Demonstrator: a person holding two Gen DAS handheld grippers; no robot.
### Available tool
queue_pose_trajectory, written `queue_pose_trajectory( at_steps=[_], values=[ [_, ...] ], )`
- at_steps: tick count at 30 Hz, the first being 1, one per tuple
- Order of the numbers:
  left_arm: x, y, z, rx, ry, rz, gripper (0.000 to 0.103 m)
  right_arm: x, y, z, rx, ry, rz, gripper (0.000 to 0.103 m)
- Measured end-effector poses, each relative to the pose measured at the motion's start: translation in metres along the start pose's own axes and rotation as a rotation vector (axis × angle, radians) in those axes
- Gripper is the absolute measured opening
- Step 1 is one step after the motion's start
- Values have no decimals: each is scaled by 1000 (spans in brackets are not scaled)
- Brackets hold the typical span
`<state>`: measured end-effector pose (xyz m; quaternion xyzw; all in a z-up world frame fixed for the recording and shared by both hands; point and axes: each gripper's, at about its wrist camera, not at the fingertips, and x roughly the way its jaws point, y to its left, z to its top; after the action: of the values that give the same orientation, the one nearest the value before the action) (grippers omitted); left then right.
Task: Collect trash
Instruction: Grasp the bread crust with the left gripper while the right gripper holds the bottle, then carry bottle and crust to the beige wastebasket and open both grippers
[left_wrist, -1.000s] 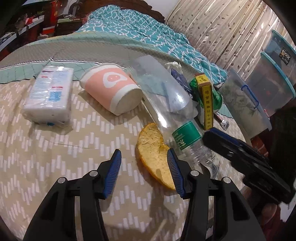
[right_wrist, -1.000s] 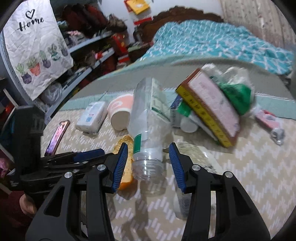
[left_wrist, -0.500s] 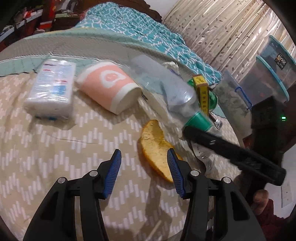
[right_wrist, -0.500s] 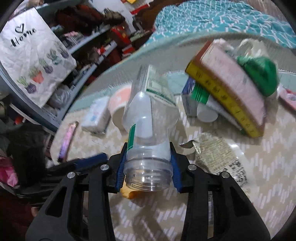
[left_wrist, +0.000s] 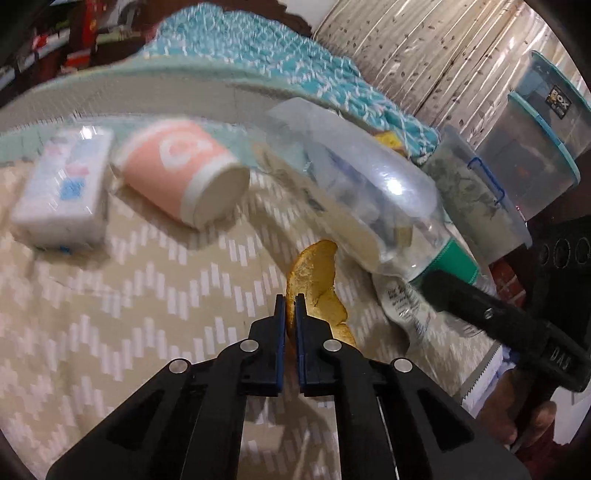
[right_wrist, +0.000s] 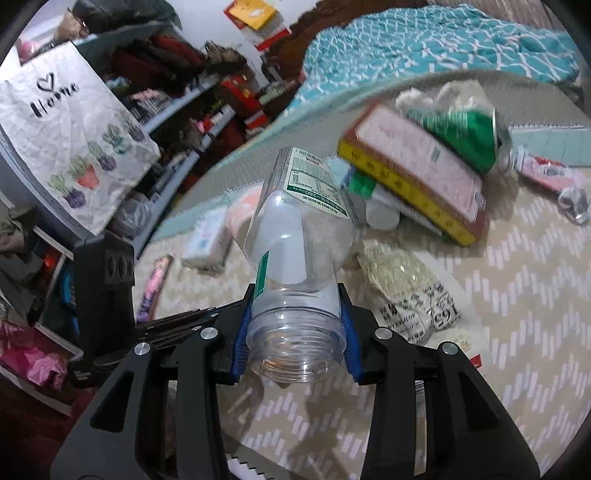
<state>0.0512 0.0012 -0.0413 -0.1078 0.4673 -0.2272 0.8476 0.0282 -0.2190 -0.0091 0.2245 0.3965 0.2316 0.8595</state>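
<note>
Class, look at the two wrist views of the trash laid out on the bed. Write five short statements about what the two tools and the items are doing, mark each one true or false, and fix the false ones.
1. The right tool grips the clear plastic bottle at its open neck. True.
2. The bottle has a cap screwed on. False: the threaded mouth is open, no cap.
3. The left tool is shut on the edge of the orange peel. True.
4. The pink paper cup stands upright. False: it lies on its side.
5. The tissue pack is stacked on the cup. False: it lies beside it on the bedspread.
</note>
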Motion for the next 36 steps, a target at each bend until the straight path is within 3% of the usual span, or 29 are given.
queue_pose_trajectory(
  at_steps=[3, 8, 12, 15, 19, 22, 26, 31, 36],
  values=[
    [-18, -7, 8, 7, -44, -24, 4, -18, 9, 10, -11, -56, 52, 43],
    [-37, -29, 22, 40, -98, -51, 4, -50, 23, 21, -52, -158, 64, 43],
    [-33, -55, 38, 98, -103, -60, 4, -82, 6, 24, -22, -262, 9, 43],
    [-23, -83, 53, 157, -91, -88, 4, -111, -27, 19, 61, -339, -45, 43],
    [11, -144, 68, 277, -44, -145, 4, -153, -76, 2, 174, -438, -175, 43],
    [45, -195, 75, 358, 15, -191, 4, -191, -124, -24, 316, -531, -321, 43],
    [100, -279, 78, 502, 90, -251, 4, -231, -177, -55, 481, -614, -470, 43],
    [173, -379, 80, 580, 180, -311, 4, -248, -237, -72, 654, -609, -506, 43],
    [238, -441, 67, 616, 242, -308, 9, -245, -276, -72, 746, -580, -489, 45]
  ],
)
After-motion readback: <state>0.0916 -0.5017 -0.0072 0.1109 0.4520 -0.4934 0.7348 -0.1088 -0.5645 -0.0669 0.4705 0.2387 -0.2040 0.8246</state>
